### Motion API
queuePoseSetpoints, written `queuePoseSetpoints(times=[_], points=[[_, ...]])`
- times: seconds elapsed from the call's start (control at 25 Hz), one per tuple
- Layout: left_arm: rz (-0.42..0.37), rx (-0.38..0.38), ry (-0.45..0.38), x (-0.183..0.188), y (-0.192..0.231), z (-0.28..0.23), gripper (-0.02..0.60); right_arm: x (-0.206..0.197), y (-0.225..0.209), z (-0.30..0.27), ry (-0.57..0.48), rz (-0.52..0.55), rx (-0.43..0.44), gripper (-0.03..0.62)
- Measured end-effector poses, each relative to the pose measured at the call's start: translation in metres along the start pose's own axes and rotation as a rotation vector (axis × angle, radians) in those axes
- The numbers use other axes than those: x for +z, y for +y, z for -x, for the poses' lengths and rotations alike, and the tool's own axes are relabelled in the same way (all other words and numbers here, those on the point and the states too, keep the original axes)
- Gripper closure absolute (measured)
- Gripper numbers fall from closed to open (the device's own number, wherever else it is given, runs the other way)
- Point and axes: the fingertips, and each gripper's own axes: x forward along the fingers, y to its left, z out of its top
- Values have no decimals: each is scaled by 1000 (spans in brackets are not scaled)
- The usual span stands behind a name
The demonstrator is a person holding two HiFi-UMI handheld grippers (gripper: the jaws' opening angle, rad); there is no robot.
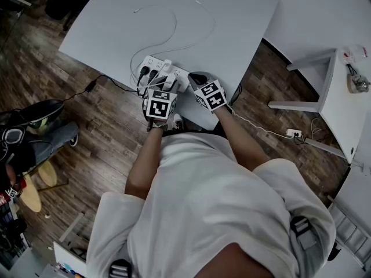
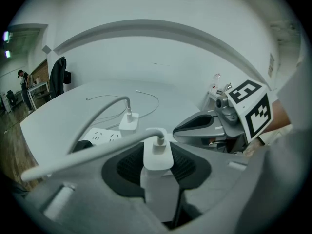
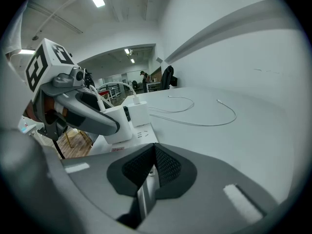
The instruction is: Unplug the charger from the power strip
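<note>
A white power strip [image 1: 155,62] lies near the table's front edge. My left gripper [image 1: 168,86] is shut on a white charger [image 2: 157,156] that stands in the strip, its pads pressing the block's two sides. The charger's white cable [image 2: 87,155] leaves its top and runs off left. A second white charger [image 2: 129,121] sits further along the strip [image 2: 99,137]. My right gripper [image 1: 195,79] is shut, tips down at the strip's right end [image 3: 127,141], with nothing seen between the pads. In the right gripper view the left gripper [image 3: 83,112] holds the charger [image 3: 117,125].
Two black plugs [image 1: 146,73] occupy the strip's left end, with a black cord dropping to the floor. Loose white cables [image 1: 174,36] curl across the table [image 1: 232,16]. A white side table [image 1: 339,91] stands at right, a floor socket [image 1: 293,133] below it, chairs at left.
</note>
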Motion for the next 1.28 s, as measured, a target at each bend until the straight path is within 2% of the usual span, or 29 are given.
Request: queuePoseSetpoints(times=[0.2, 0.52, 0.68, 0.96, 1.08, 1.2, 1.28], points=[[-97, 10, 13, 1, -2, -3, 439, 0, 1, 0, 3, 3, 0, 591], [-40, 0, 17, -1, 0, -1, 439, -1, 1, 0, 4, 7, -4, 591], [-95, -7, 31, -1, -3, -1, 439, -1, 3, 1, -1, 10, -7, 591], [-101, -18, 29, 1, 1, -1, 439, 1, 4, -1, -6, 10, -3, 591], [-78, -25, 41, -2, -2, -1, 439, -2, 4, 1, -12, 2, -5, 591], [3, -39, 35, -3, 0, 3, 439, -3, 5, 3, -12, -3, -6, 591], [30, -41, 26, -2, 2, 4, 439, -2, 5, 3, -12, -4, -5, 591]])
